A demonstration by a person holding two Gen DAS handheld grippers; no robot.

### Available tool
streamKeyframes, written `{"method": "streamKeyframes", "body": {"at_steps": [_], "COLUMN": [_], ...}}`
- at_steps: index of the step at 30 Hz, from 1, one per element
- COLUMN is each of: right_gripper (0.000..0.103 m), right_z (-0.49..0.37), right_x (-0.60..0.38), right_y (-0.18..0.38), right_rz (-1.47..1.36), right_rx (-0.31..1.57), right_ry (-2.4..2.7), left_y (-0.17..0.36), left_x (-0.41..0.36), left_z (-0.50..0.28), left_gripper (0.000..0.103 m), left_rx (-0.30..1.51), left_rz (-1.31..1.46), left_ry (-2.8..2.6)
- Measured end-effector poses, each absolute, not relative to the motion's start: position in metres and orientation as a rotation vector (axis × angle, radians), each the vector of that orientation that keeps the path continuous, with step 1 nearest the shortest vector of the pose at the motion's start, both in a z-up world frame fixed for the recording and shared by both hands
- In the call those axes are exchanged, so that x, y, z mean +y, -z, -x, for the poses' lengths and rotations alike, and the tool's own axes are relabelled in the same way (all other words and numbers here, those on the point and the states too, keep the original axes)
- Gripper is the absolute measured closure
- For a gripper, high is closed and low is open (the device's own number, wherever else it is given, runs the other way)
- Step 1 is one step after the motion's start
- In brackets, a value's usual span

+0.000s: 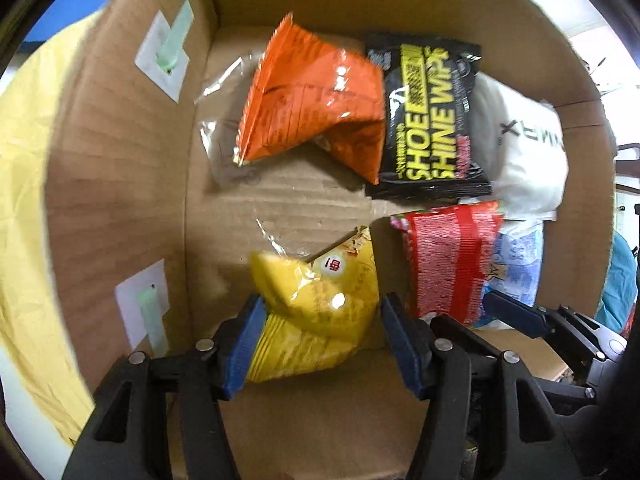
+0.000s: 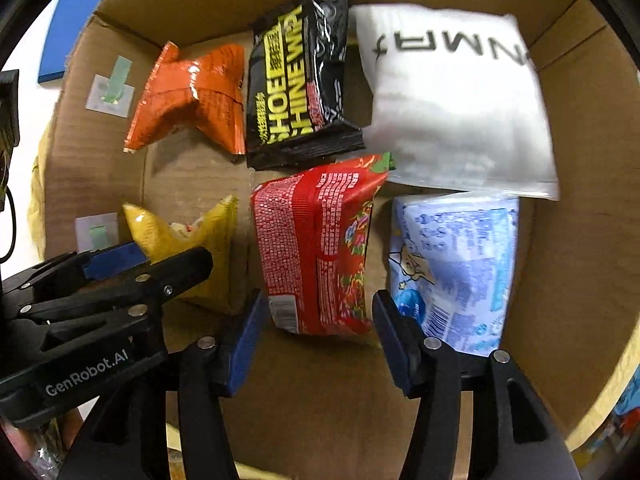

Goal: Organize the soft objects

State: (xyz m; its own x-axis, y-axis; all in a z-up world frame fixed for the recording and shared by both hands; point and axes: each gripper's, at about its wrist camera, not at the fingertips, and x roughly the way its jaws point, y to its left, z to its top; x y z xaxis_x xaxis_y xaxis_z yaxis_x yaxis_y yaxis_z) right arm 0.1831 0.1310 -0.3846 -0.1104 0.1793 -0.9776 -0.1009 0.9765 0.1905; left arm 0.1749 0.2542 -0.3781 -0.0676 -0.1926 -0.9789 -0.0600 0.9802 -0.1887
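Left gripper (image 1: 320, 332) lowered into the brown cardboard box (image 1: 120, 160), blue pads flanking the crinkled yellow snack packet (image 1: 316, 304): left pad touching, right pad just clear, so released rather than clenched. Right gripper (image 2: 316, 344) likewise parted, straddling the lower end of the red foil noodle packet (image 2: 316, 248) without squeezing. Beyond these, already laid on the box floor: orange foil pouch (image 1: 312, 108), black shoe-wipes pack (image 1: 432, 120), white soft plastic parcel (image 2: 456, 100), pale blue tissue pack (image 2: 452, 264). By the look of it, 6 items boxed in 2 rows of 3; packing largely done, only withdrawing left. Anything outside still waiting: cannot tell.
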Motion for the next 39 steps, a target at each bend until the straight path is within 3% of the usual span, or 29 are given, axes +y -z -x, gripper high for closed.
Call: {"method": "streamKeyframes", "body": {"at_steps": [10, 12, 15, 17, 19, 27, 39], "right_gripper": [0.037, 0.026, 0.01, 0.006, 0.0, 0.0, 0.0], "right_z": [-0.17, -0.166, -0.163, -0.161, -0.157, -0.132, -0.051], "right_x": [0.11, 0.109, 0.1, 0.092, 0.085, 0.049, 0.011], "right_y": [0.346, 0.334, 0.323, 0.315, 0.307, 0.256, 0.119], "right_rz": [-0.016, -0.01, -0.014, -0.022, -0.032, -0.057, -0.068], "right_rx": [1.581, 1.559, 1.526, 1.516, 1.507, 1.429, 1.215], "right_ry": [-0.215, -0.201, -0.175, -0.157, -0.143, -0.111, -0.151], "left_y": [0.325, 0.315, 0.297, 0.289, 0.285, 0.229, 0.108], "left_x": [0.225, 0.226, 0.217, 0.219, 0.224, 0.226, 0.2], "left_z": [-0.156, -0.158, -0.153, -0.152, -0.148, -0.127, -0.056], "left_gripper": [0.033, 0.021, 0.01, 0.003, 0.002, 0.002, 0.002], "left_rx": [1.511, 1.482, 1.42, 1.4, 1.375, 1.282, 1.066], "left_rz": [0.144, 0.138, 0.106, 0.088, 0.081, 0.084, 0.054], "left_ry": [0.1, 0.091, 0.058, 0.044, 0.033, 0.034, 0.031]}}
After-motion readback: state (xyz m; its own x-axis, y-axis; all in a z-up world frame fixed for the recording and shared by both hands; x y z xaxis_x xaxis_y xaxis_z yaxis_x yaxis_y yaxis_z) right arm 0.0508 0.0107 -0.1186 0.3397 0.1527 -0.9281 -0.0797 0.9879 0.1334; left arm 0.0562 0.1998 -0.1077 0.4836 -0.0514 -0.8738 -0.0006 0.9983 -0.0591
